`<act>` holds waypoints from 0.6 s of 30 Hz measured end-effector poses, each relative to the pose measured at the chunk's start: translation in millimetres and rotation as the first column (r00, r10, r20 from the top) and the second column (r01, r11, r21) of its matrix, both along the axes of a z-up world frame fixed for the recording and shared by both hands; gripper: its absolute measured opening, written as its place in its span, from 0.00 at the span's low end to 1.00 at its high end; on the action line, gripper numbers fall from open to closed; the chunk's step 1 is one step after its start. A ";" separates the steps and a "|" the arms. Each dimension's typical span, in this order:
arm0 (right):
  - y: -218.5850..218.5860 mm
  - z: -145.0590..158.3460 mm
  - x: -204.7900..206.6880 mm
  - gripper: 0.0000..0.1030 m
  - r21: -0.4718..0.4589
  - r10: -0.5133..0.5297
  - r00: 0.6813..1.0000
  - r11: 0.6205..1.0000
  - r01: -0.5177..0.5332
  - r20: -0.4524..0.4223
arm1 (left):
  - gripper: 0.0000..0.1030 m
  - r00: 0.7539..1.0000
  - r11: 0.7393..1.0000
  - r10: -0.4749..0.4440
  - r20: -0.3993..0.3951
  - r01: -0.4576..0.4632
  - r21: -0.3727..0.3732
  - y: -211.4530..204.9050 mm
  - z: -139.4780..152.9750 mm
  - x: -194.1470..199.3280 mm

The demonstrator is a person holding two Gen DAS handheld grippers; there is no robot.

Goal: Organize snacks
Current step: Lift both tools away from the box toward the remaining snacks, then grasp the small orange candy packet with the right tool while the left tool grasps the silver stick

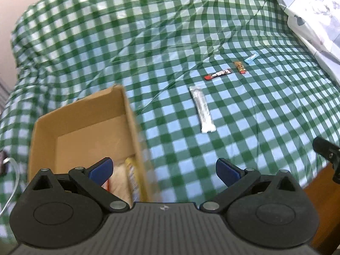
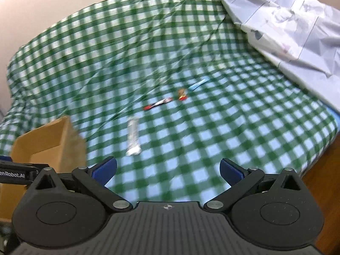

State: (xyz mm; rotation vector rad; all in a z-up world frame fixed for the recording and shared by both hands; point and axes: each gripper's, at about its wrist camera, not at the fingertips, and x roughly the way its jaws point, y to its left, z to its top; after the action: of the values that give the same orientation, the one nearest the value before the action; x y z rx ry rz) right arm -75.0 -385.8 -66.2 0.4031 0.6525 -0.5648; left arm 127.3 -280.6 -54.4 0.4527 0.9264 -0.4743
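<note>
A brown cardboard box [image 1: 85,114] stands on the green checked cloth at the near left, with snack packets [image 1: 127,178] inside. On the cloth lie a long silver packet [image 1: 203,109], a red and black bar [image 1: 217,74], a small orange packet [image 1: 240,67] and a light blue packet [image 1: 250,58]. My left gripper [image 1: 164,170] is open and empty, above the box's near right corner. My right gripper [image 2: 167,170] is open and empty, above the cloth, near the silver packet [image 2: 132,136]. The box [image 2: 48,146] shows at its left.
A crumpled white plastic sheet [image 1: 314,14] covers the far right of the table. The table's wooden edge [image 1: 318,193] runs at the near right. A white cable [image 1: 12,178] hangs at the left. The left gripper's body [image 2: 14,173] shows in the right wrist view.
</note>
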 end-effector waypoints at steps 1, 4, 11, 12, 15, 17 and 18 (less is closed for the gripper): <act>-9.8 -3.5 6.2 0.99 -0.006 -0.005 1.000 1.000 0.005 0.002 | 1.00 1.000 1.000 0.001 -0.009 -0.001 0.002 -12.8 -7.6 10.5; -45.3 -18.0 32.8 0.99 -0.025 -0.025 1.000 0.999 0.025 0.012 | 1.00 0.999 1.000 0.006 -0.042 -0.006 0.003 -47.7 -33.1 40.4; -140.7 -68.0 125.0 0.99 -0.073 -0.055 0.998 0.996 0.057 0.036 | 1.00 0.992 1.000 0.026 -0.125 -0.026 -0.002 -122.6 -106.3 111.3; -153.4 -76.1 138.5 0.99 -0.077 -0.056 0.998 0.995 0.059 0.037 | 1.00 0.991 1.000 0.029 -0.134 -0.030 -0.005 -130.2 -116.5 119.9; -191.8 -105.2 185.8 0.99 -0.093 -0.054 0.998 0.994 0.057 0.036 | 1.00 0.990 0.999 0.041 -0.135 -0.043 -0.010 -149.9 -145.5 143.9; -212.9 -127.5 218.5 0.99 -0.111 -0.054 0.998 0.992 0.056 0.021 | 1.00 0.987 0.999 0.048 -0.151 -0.050 -0.008 -160.4 -163.4 158.8; -219.9 -136.4 233.6 0.99 -0.119 -0.050 0.999 0.992 0.050 0.005 | 1.00 0.985 0.998 0.052 -0.162 -0.054 -0.008 -163.9 -170.9 163.9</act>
State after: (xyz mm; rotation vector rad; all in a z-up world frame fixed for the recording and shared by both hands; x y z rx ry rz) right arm 158.6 -605.6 -202.6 0.3086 0.6047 -0.6478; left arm 291.2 -444.5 -225.3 0.3809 1.0894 -0.4727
